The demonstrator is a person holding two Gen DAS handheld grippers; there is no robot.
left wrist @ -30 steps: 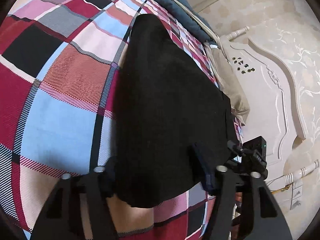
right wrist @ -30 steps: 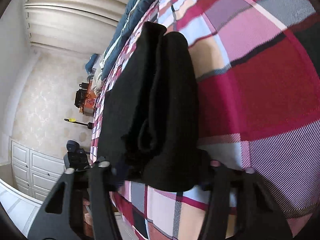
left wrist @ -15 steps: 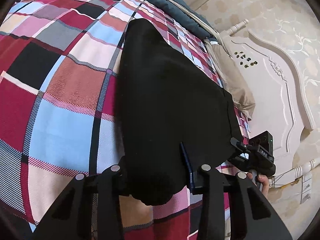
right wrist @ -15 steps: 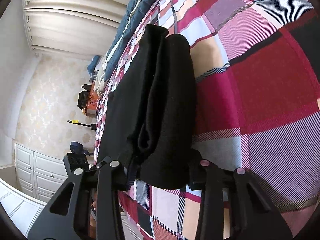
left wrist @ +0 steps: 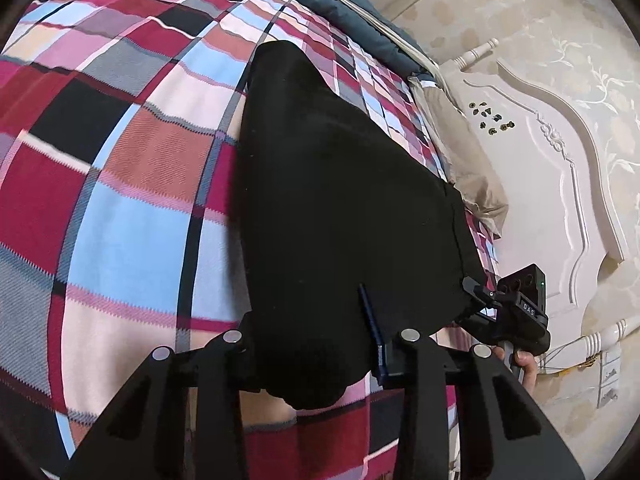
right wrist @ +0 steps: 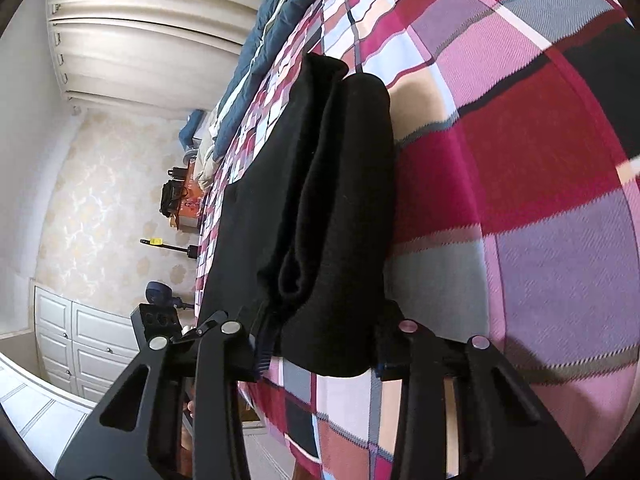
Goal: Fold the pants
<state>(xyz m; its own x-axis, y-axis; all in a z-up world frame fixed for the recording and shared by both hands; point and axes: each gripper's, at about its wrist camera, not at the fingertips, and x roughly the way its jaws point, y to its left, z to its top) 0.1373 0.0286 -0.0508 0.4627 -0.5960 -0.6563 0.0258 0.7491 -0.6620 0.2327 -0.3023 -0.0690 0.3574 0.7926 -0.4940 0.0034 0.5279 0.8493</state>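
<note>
The black knit pants [left wrist: 340, 216] lie folded lengthwise on the red, blue and pink plaid bedspread [left wrist: 132, 184], filling the centre of both frames and narrowing toward the top. The left gripper [left wrist: 316, 360] at the bottom of its frame is clenched on the near end of the fabric. The right gripper [right wrist: 320, 350] clamps the other near corner, its fingers [right wrist: 260, 344] seemingly pressed into the cloth. A carved white headboard [left wrist: 560, 184] fills the right of the left view.
</note>
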